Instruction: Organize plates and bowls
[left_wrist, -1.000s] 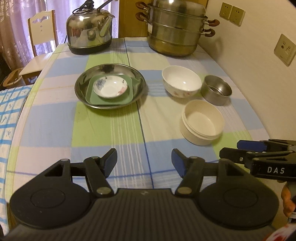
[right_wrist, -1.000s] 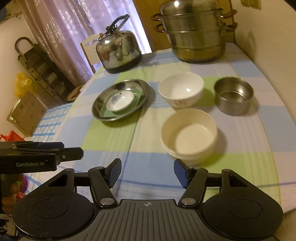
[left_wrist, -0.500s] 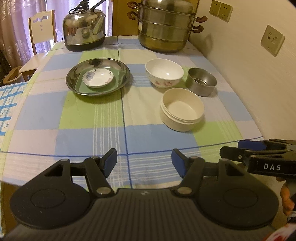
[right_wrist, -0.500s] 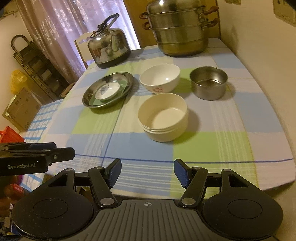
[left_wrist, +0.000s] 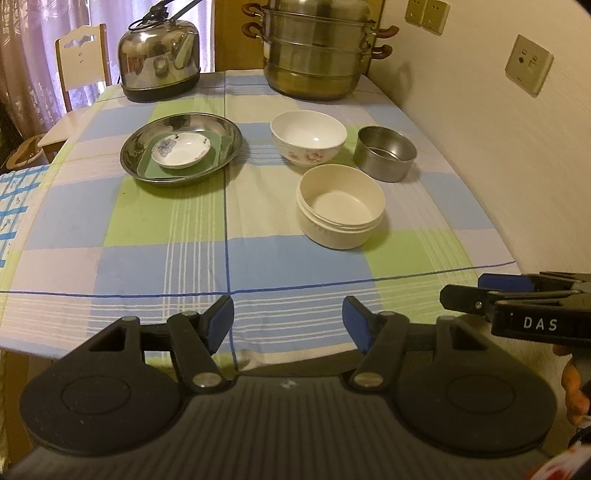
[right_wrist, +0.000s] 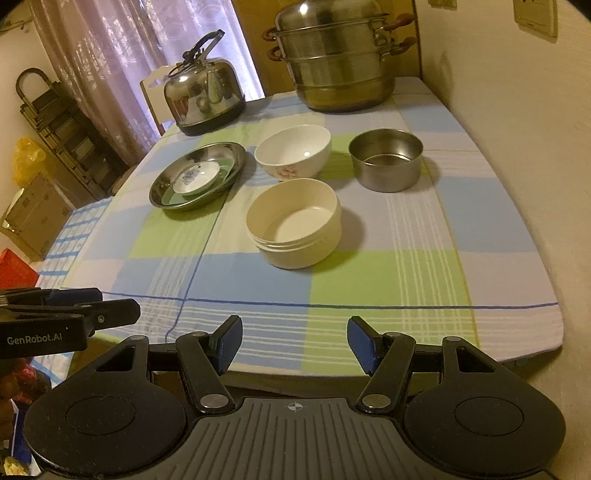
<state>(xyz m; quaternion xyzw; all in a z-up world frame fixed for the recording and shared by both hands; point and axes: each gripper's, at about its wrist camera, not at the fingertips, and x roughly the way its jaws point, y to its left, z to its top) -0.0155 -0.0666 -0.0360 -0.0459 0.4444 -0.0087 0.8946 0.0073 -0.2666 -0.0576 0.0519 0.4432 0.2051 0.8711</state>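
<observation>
Both tongs are hanging out over the near edge of the surface (left_wrist: 155, 229), which wears a checked blue, green and white cloth. The left tongs (left_wrist: 288, 321) are spread apart with nothing between the blue pads, and the right tongs (right_wrist: 294, 341) are the same, wide apart and empty. Each one shows up at the side of the other's view too, so they sit side by side, well short of the dishes.

Dishes are all further back on the cloth. On the left there's a steel plate (left_wrist: 140, 162), with a green square plate (left_wrist: 216, 157) lying inside it and a small white saucer (left_wrist: 181, 151) with a blue flower sitting on top of that, so a three-deep stack already. To the right of that is a white bowl (left_wrist: 308, 138) with pink flowers on its side, standing upright on its own. Just in front of it is a cream bowl (left_wrist: 340, 205), round with straight walls and ridges near its rim, closest to the tongs. It's near the white bowl, but I can't tell if they touch. Next to the wall stands a small steel bowl (left_wrist: 386, 153), also empty.

At the far end sit a steel kettle (left_wrist: 159, 68) and a tall stacked steamer pot (left_wrist: 317, 51). A pale chair (left_wrist: 79, 59) stands off the far left corner.
</observation>
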